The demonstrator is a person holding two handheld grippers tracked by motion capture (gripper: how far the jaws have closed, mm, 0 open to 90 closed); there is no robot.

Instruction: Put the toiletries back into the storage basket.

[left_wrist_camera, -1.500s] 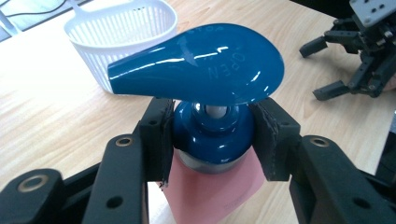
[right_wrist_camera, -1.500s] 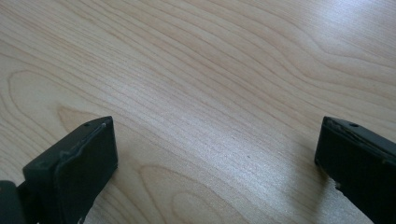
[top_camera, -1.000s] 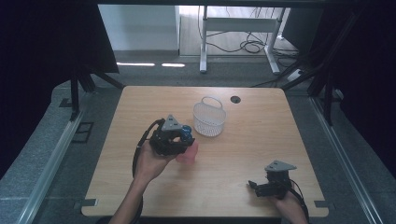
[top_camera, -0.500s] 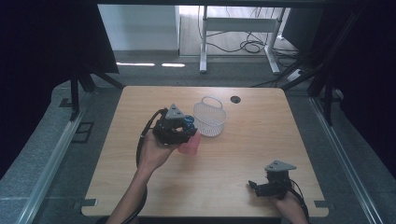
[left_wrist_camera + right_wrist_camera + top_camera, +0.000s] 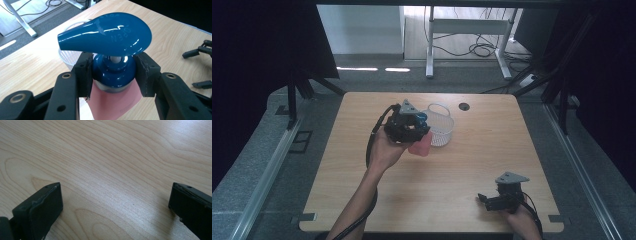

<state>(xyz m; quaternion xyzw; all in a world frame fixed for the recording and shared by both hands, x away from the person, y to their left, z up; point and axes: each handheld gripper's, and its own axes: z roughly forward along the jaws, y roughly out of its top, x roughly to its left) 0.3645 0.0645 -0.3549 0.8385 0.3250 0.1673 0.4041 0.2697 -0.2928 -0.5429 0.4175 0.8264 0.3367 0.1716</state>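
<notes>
We see the left gripper clamped on the blue collar of a pink pump bottle, held beside the white basket. Embossed letters on its pump head are only partly legible. The right gripper rests spread wide on the table.

Dim and a touch soft from the high view, dark curtains swallowing both sides while daylight spills across the floor behind the bench. In the left gripper view, white glare streaks the blue pump head. In the right gripper view, woodgrain is sharp, sheen top right.
</notes>
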